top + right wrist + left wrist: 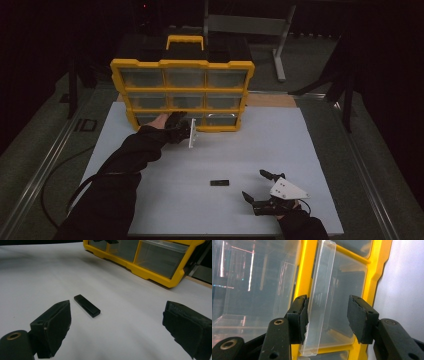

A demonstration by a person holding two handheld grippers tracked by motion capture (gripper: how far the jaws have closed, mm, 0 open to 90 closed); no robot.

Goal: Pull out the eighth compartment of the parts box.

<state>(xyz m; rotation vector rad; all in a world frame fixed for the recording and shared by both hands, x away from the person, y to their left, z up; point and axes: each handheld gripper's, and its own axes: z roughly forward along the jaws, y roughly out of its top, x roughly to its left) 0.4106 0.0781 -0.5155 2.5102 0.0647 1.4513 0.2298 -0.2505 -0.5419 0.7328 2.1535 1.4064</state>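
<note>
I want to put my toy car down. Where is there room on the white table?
Most of the white table is bare: the whole stretch right of the yellow drawer box, and the near left corner. It is tighter between the black stick and the right gripper.

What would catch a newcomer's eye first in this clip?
The yellow drawer organizer at the far edge of the white table stands out most. The left tool is at its bottom row, jaws either side of a clear drawer's pull tab, one pad against it, the other apart. A small black USB stick lies alone on the table, just ahead of the open right tool.
</note>
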